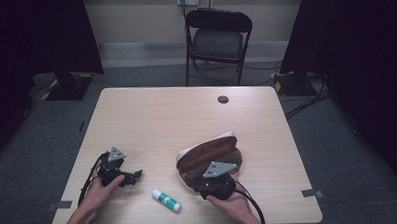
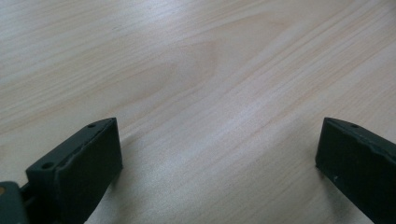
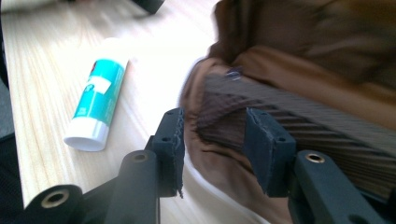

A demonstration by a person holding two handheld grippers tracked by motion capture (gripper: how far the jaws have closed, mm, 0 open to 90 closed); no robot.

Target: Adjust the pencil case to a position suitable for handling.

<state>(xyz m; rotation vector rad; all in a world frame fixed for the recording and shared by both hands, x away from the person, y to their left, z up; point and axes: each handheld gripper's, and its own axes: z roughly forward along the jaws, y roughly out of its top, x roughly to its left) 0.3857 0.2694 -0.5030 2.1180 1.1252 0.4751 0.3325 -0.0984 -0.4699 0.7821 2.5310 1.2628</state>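
Observation:
An open brown pouch [image 1: 210,152] with a cream lining lies at the front right of the wooden table [image 1: 186,117]. My right gripper [image 1: 215,183] sits at its near edge. In the right gripper view its jaws [image 3: 212,140] stand partly open, straddling the pouch's dark ribbed rim [image 3: 224,112]; whether they touch it I cannot tell. A white glue stick [image 1: 166,200] with a teal label [image 3: 95,109] lies just left of the pouch. My left gripper [image 1: 133,175] rests at the front left, jaws wide open [image 2: 217,154] over bare wood.
A dark cable grommet [image 1: 223,99] sits near the table's far edge. A black folding chair [image 1: 218,39] stands behind the table. Cables trail from both grippers toward the front edge. Tape marks [image 1: 63,204] flank the table on the floor.

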